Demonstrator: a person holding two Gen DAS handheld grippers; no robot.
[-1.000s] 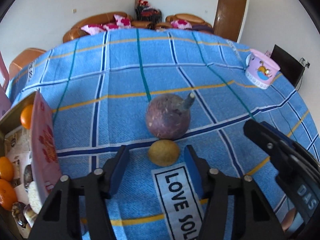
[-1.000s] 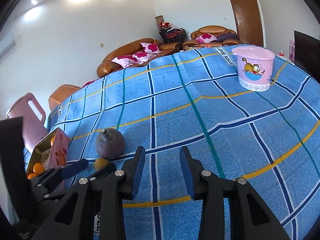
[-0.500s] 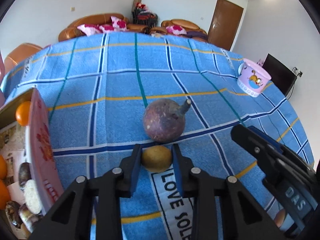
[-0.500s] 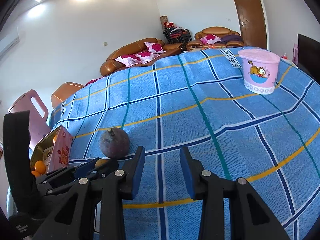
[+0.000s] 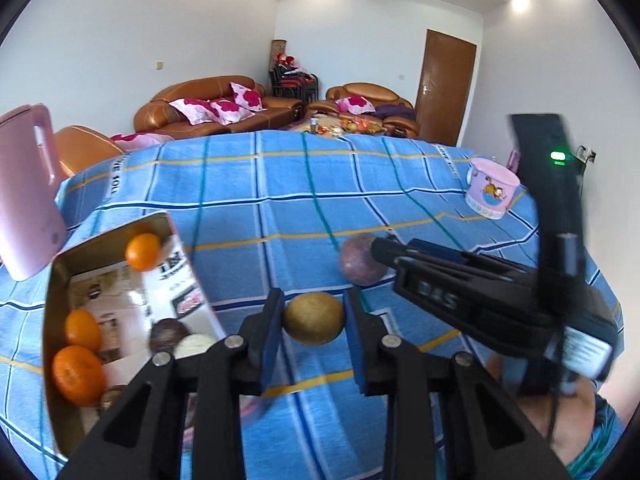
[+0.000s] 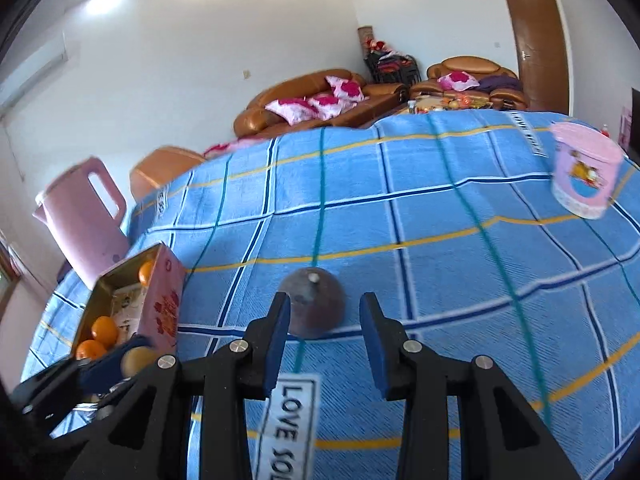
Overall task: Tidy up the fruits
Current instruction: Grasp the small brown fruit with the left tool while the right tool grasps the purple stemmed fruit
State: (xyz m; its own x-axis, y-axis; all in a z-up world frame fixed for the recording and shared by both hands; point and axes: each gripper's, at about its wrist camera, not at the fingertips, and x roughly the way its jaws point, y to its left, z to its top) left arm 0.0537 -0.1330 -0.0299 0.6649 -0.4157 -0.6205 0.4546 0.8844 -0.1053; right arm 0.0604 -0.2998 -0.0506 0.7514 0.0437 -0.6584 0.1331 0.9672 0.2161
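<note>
My left gripper (image 5: 314, 322) is shut on a small yellow-brown fruit (image 5: 314, 323) and holds it above the blue checked cloth, right of the open tin box (image 5: 60, 320). The box holds oranges (image 5: 78, 376) and dark round fruits. A purple fruit with a stem (image 5: 360, 264) lies on the cloth, partly behind my right gripper in the left wrist view. In the right wrist view my right gripper (image 6: 324, 334) is open, its fingers on either side of the purple fruit (image 6: 312, 304) and just short of it. The left gripper with the yellow fruit (image 6: 136, 360) shows at lower left.
A pink jug (image 6: 84, 220) stands at the table's left edge behind the tin box (image 6: 160, 308). A pink cartoon tub (image 6: 584, 176) stands at the far right. A "LOVE SOLE" label (image 6: 288, 420) is on the cloth under my right gripper. Sofas lie beyond the table.
My left gripper closed on the yellow-brown fruit, lifted it and swung left toward the tin box. My right gripper moved left and now frames the purple fruit.
</note>
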